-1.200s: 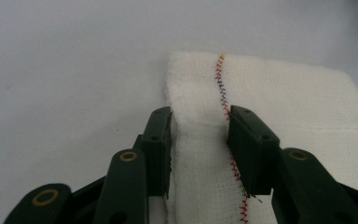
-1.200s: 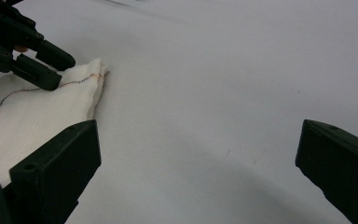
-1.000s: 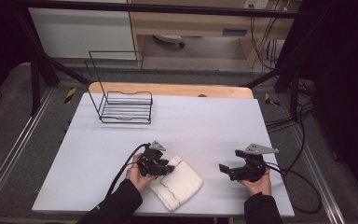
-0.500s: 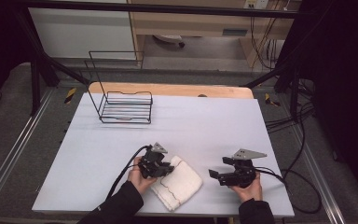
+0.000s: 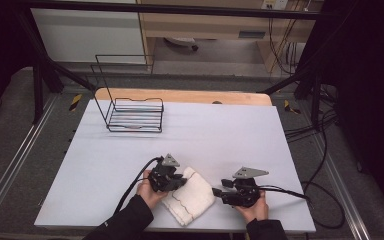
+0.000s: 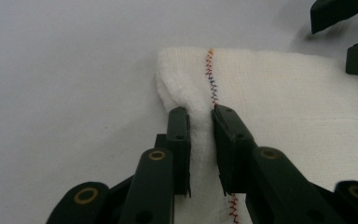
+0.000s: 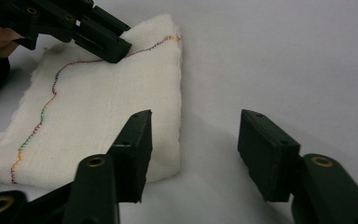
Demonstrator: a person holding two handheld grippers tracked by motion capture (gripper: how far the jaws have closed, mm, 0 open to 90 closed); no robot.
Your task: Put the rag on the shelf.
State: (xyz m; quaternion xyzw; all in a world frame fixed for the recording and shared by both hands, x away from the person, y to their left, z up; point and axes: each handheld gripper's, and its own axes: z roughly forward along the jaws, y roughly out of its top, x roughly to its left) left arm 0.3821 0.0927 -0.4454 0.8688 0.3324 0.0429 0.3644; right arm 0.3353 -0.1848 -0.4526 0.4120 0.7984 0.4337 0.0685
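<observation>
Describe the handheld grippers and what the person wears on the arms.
Both the left gripper and right gripper are black, with two flat rectangular jaws, brass-coloured pivot pins, a grey three-cornered plate on top and a trailing black cable. The sleeves are dark.

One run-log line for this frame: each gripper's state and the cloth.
left gripper: shut on folded cloth | right gripper: open, fingers just closing, astride cloth edge, no grip | cloth: flat on table

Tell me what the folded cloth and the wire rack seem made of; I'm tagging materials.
Folded cloth: looks like soft white woven cotton, matte, open gauze-like weave, multicoloured zigzag stitching. Wire rack: apparently thin metal wire, black finish, possibly coated.
</observation>
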